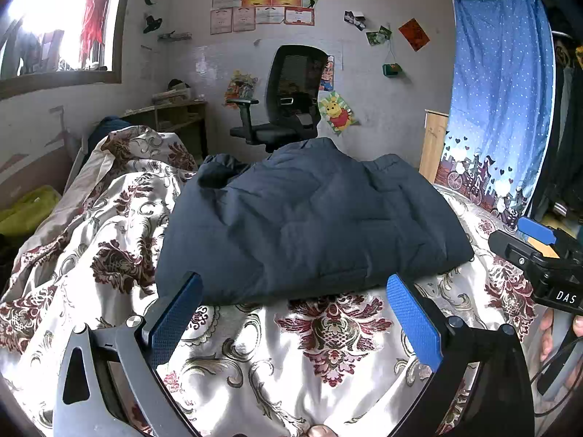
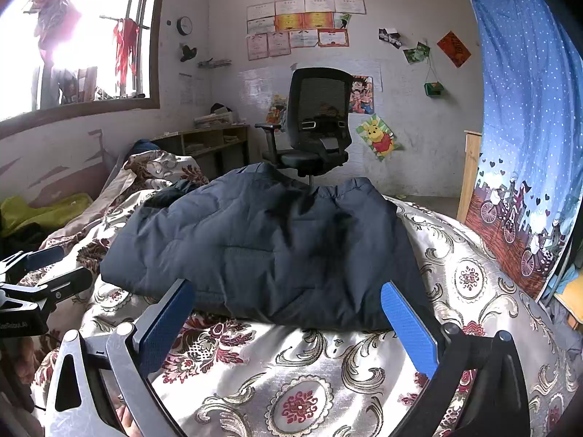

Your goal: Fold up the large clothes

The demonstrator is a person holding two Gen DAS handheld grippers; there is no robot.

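Observation:
A dark navy padded jacket (image 1: 309, 218) lies folded in a thick bundle on the floral bedspread (image 1: 309, 357). It also shows in the right wrist view (image 2: 266, 251). My left gripper (image 1: 295, 284) is open and empty, its blue pads just short of the jacket's near edge. My right gripper (image 2: 288, 291) is open and empty, also at the jacket's near edge. The right gripper shows at the right edge of the left wrist view (image 1: 535, 251). The left gripper shows at the left edge of the right wrist view (image 2: 47, 269).
A black office chair (image 1: 288, 98) stands beyond the bed by the wall. A wooden shelf (image 1: 175, 116) is at the back left. A blue curtain (image 1: 499, 91) hangs on the right. A yellow-green cloth (image 1: 25, 211) lies at the left of the bed.

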